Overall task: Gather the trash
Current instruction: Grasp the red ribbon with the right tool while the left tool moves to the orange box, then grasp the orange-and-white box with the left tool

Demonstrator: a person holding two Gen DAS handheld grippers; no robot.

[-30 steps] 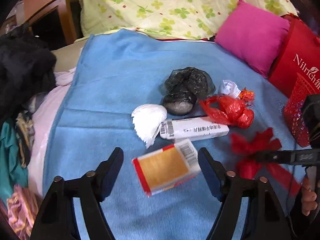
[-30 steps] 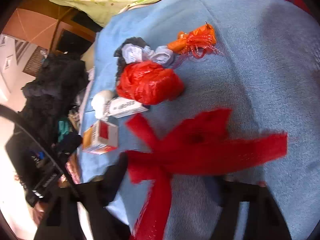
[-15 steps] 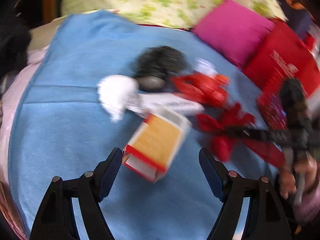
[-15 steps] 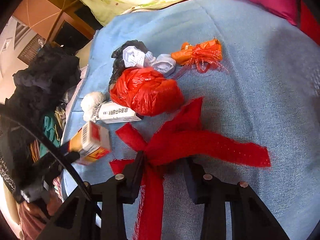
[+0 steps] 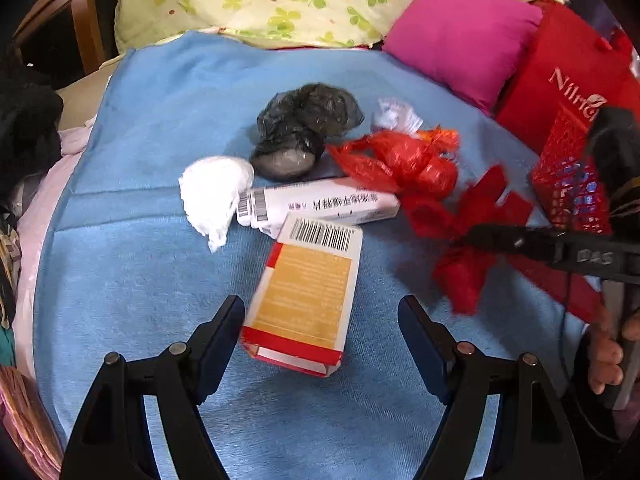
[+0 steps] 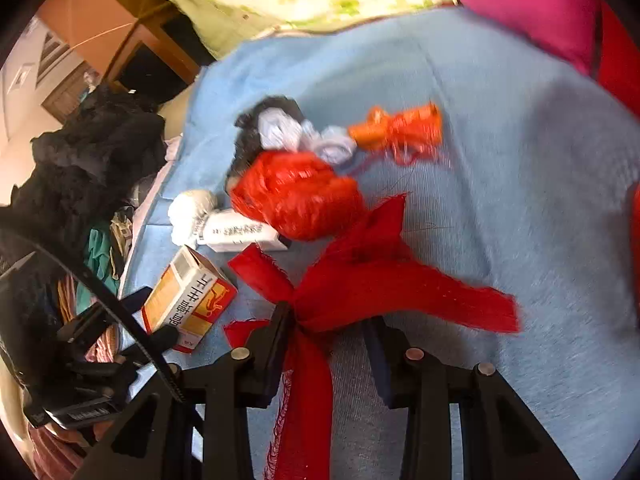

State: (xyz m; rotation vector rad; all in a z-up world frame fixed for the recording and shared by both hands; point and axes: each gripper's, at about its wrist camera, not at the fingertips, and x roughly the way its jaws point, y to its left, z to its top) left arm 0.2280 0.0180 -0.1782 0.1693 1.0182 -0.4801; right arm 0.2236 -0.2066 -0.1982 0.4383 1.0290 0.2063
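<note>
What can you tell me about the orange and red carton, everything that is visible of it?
The orange and red carton is a small rectangular cardboard box: an orange panel with fine print, red bands, a white end flap with a barcode, and Chinese characters on one side in the right wrist view. It lies tilted on the blue blanket, between the open fingers of the left gripper. Its barcode end meets the long white box. Whether the fingers touch it is unclear.

A red bag [image 5: 560, 68] at the bed's edge carries white lettering reading "Nilr", cut off by the frame. The orange-and-red carton [image 5: 304, 296] shows a barcode on its white end flap, and the long white box [image 5: 320, 204] behind it bears a barcode and a line of Chinese characters too small to read.
</note>
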